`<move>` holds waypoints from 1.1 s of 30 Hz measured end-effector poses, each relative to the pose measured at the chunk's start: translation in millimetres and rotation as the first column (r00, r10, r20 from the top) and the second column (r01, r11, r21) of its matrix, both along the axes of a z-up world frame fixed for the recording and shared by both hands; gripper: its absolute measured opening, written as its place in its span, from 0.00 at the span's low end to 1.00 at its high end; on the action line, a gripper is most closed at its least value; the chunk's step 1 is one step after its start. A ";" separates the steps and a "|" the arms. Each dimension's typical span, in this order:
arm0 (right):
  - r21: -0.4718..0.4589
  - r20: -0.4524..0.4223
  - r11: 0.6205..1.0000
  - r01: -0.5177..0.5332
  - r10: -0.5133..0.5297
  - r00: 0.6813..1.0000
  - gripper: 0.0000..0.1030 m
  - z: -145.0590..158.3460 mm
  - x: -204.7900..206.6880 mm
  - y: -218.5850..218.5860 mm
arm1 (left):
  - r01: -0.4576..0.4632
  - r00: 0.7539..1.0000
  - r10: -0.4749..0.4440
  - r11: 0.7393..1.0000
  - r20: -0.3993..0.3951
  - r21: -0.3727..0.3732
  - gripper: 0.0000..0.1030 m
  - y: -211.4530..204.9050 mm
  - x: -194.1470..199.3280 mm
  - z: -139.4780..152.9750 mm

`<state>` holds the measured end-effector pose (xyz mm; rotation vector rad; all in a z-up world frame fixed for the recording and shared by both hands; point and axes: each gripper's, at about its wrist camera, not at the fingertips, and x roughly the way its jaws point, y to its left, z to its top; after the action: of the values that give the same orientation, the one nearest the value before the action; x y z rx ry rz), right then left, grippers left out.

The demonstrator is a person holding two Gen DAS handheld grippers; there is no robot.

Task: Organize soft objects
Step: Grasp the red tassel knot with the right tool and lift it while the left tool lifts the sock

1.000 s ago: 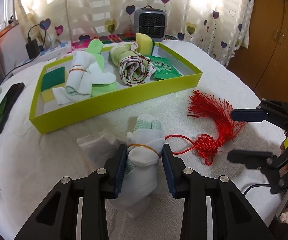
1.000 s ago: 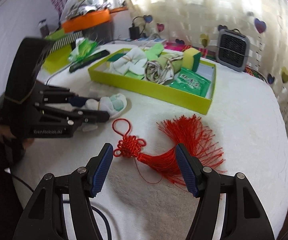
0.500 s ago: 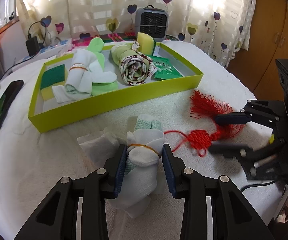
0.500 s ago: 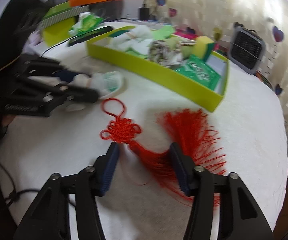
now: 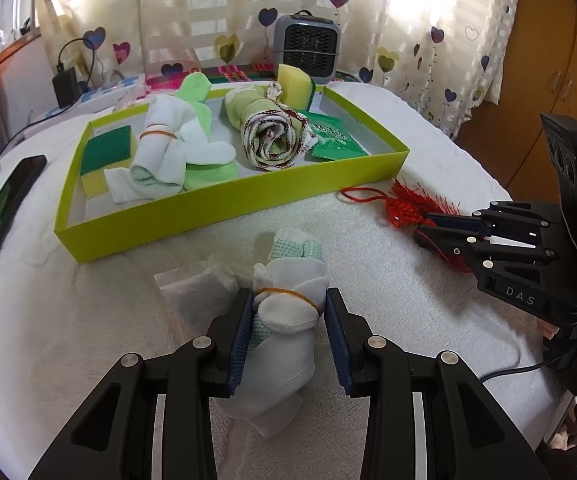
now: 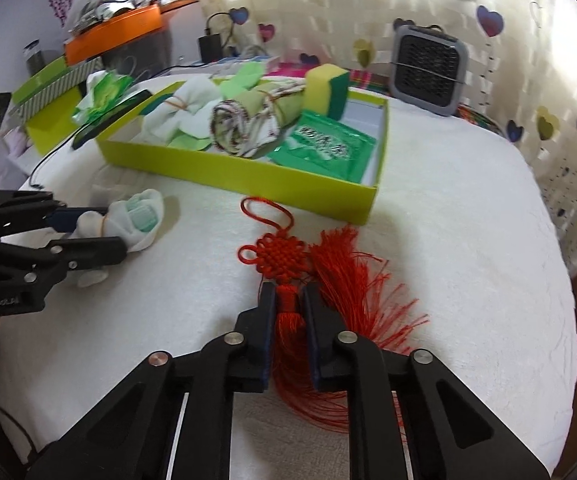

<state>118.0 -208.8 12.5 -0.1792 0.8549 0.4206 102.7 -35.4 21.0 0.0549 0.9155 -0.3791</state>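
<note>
Left gripper (image 5: 288,332): jaws pinching a sock bundle (image 5: 286,320), white with pale green knit showing, bound by a rubber band (image 5: 288,292). Bundle rests on the white towel-covered surface (image 5: 88,320) near the front edge, short of the tray. A crumpled white sheet (image 5: 196,288) lies just left of it, touching. The right wrist view shows the same bundle (image 6: 136,220) from the side, its green toe end poking past the fingertips.

Right gripper (image 6: 290,300): jaws pressed in on the neck of a red tassel (image 6: 288,300), just below its woven knot (image 6: 282,256). Only this view shows the knot pattern, the cord loop (image 6: 264,210) reaching toward the tray wall, and threads fanned out right of the fingers. From the left wrist view the tassel (image 5: 408,204) is mostly hidden behind the right gripper (image 5: 428,226); only the loop and some red fringe show.

Farther back: yellow-green tray (image 5: 208,208) on the middle of the surface. Inside it, left to right: green-and-yellow sponge (image 5: 106,152), a second banded sock bundle (image 5: 164,152) on light green socks, a rolled patterned cloth (image 5: 272,140), a green packet (image 5: 332,136), and a sponge standing upright (image 5: 294,84) at the back right corner.

Left edge of the surface: a dark phone (image 5: 4,212). Beyond the tray, a small grey heater (image 5: 308,52) before the heart-print curtain (image 5: 408,20). An orange bin (image 6: 116,32) and a striped box (image 6: 52,84) appear clearly only in the right wrist view.
</note>
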 end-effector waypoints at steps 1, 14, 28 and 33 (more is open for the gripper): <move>0.000 0.002 1.000 0.004 -0.004 1.000 0.13 0.0 0.0 0.6 | -0.001 1.000 0.001 1.000 -0.001 -0.002 0.33 1.0 0.7 -0.2; 0.120 0.017 0.990 0.076 -0.078 0.997 0.11 12.1 -3.8 -12.0 | -0.011 1.000 0.012 1.000 0.013 -0.025 0.31 5.3 1.6 5.3; 0.188 0.056 0.979 0.081 -0.093 0.994 0.11 28.8 -12.7 -11.1 | -0.025 0.999 0.028 0.998 0.047 -0.061 0.31 11.1 -1.0 23.1; 0.196 0.067 0.977 0.078 -0.093 0.993 0.11 33.5 -16.1 -10.8 | -0.023 0.998 0.027 0.998 0.058 -0.064 0.31 10.2 -3.5 27.2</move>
<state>102.0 -219.7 46.0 0.0210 0.7393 0.4109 99.2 -25.2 48.2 -0.0034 0.8451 -0.3807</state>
